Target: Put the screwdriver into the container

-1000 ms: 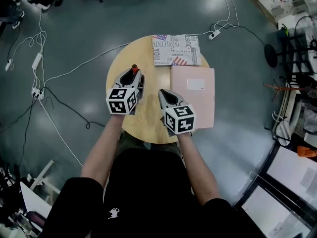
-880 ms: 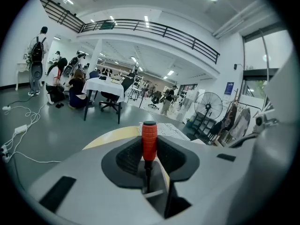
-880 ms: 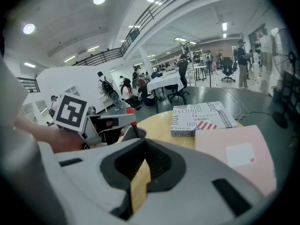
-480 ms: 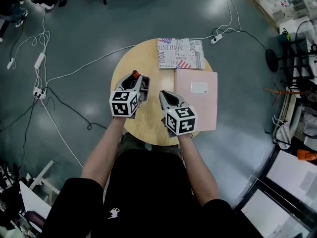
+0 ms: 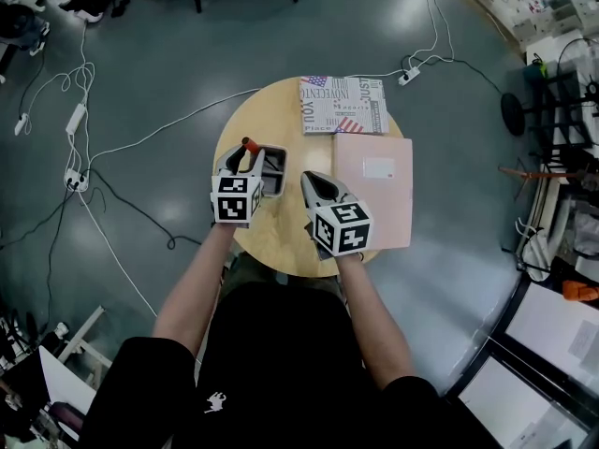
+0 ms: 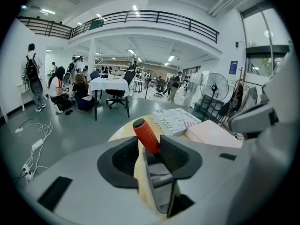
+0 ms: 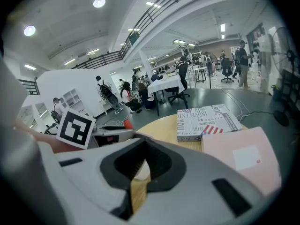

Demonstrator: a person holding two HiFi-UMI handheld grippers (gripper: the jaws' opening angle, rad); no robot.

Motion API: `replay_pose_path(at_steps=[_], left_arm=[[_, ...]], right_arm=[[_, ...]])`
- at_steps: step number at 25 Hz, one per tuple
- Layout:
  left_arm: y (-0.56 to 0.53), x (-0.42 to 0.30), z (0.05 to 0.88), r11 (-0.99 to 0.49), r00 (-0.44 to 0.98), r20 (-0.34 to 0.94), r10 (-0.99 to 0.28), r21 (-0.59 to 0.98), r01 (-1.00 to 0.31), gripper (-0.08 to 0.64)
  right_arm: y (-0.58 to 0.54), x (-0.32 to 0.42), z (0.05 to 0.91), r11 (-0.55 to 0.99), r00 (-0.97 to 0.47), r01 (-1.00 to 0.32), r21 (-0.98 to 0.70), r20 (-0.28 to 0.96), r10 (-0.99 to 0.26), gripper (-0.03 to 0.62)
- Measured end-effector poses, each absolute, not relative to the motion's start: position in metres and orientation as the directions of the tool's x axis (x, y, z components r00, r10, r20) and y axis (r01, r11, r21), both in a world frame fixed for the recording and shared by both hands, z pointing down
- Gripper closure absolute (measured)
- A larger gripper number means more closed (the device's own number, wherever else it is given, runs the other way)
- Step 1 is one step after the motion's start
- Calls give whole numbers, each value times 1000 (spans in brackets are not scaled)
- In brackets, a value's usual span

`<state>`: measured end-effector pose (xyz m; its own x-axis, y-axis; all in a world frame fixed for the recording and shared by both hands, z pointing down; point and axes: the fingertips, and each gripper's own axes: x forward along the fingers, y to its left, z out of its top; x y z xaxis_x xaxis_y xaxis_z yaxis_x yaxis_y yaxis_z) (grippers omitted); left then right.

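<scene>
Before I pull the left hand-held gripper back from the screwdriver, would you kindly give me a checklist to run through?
1. Screwdriver in the container: ok, its red handle sticks up out of it, tilted.
2. Left hand-held gripper released: ok, its jaws have just been opening and stand wider than the handle between them.
3. Handle free of both pads: cannot tell, it leans close to one.
4. Container flat on the table: ok.
5. Right hand-held gripper out of the way: ok, shut and empty.
</scene>
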<state>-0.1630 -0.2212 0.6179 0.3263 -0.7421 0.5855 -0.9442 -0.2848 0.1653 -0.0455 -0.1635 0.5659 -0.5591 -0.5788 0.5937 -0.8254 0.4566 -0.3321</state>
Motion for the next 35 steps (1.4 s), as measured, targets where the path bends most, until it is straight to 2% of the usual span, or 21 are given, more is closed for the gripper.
replay_pose_path(at_steps=[11,19,30,35], left_arm=[[-216,-174,625,-285,346,602,-719,198,-938,376],[-198,-186,603,-293,345,572,-744,184,-938,377],[-177,-200,536,-354,354,467,-811,91,-931,526],[-176,-203,500,-386,371,406,-835,48,-921,551]], right_arm=[[-165,-40,562,435,-540,-840,-325,585,-606,591],[-165,-33,542,425,-512,-858,-288,540,-667,591],[-167,-38,485,484,-528,-848,-218,430,-732,591],[-162,-39,448,520,-548,-835,-180,362,-754,591]])
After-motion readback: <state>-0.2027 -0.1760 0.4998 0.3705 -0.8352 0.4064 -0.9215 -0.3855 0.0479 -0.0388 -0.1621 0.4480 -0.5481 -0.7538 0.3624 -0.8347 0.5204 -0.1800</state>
